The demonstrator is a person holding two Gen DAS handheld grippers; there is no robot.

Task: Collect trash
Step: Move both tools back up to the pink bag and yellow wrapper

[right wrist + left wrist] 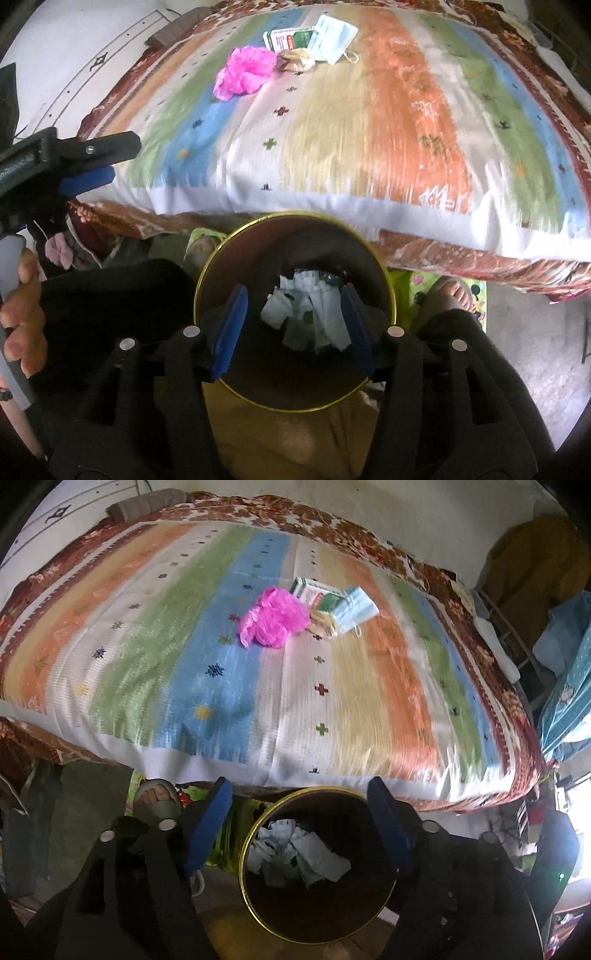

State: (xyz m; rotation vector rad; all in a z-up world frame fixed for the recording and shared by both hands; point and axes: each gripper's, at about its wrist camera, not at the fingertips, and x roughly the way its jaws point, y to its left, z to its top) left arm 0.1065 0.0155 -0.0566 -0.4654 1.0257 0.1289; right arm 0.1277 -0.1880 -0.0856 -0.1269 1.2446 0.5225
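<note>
Above bin (295,221) rim, both tools open, nothing btwn jaws.

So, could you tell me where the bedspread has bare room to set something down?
The near half of the striped bedspread is bare, from the pink plastic bag down to the edge above the bin. It is crowded mid-bed, where the bag, green-and-white box and face mask cluster.

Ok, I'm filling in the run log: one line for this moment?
left gripper: open, empty | right gripper: open, empty, over bin | bin: paper scraps | bed: pink bag, mask, box
</note>
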